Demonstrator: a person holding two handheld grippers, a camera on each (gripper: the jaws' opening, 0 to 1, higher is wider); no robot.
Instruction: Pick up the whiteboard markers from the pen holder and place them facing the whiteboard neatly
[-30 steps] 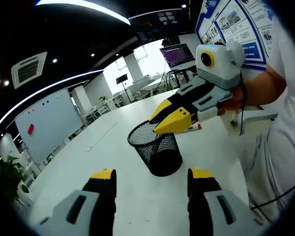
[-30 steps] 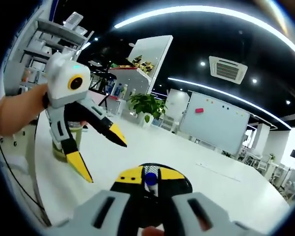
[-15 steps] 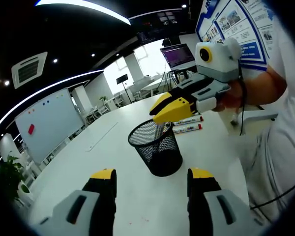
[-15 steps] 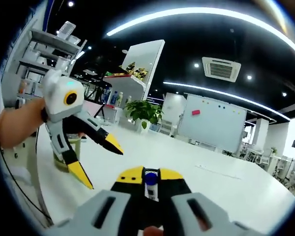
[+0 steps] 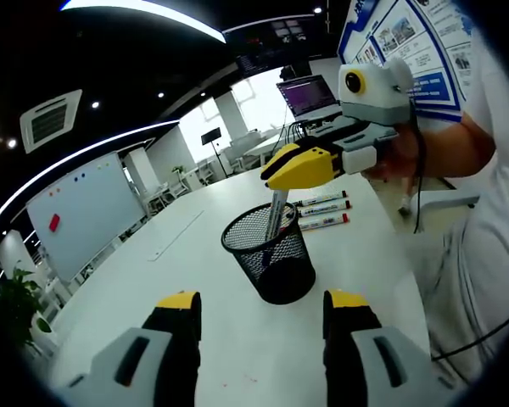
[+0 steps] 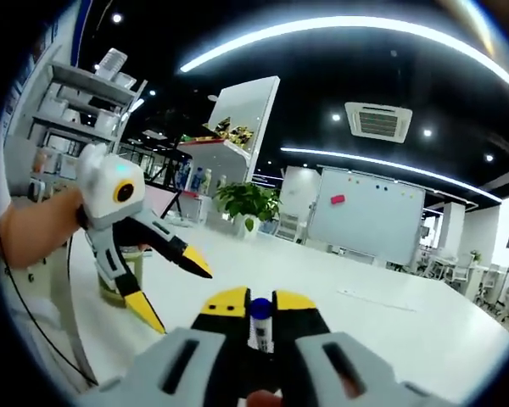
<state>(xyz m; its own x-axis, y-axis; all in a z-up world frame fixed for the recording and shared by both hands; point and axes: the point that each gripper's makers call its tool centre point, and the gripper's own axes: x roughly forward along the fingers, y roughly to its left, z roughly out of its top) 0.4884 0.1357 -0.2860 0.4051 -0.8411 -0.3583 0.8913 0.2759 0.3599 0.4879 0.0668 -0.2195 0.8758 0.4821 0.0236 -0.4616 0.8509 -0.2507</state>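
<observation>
Gripping marker, right gripper, above holder

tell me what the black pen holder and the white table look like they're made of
The black mesh pen holder looks like painted wire mesh, probably metal: you can see through its fine grid, and a solid band rims the top. The white table looks like a smooth laminate or coated board with a soft sheen; its core cannot be told.
</observation>
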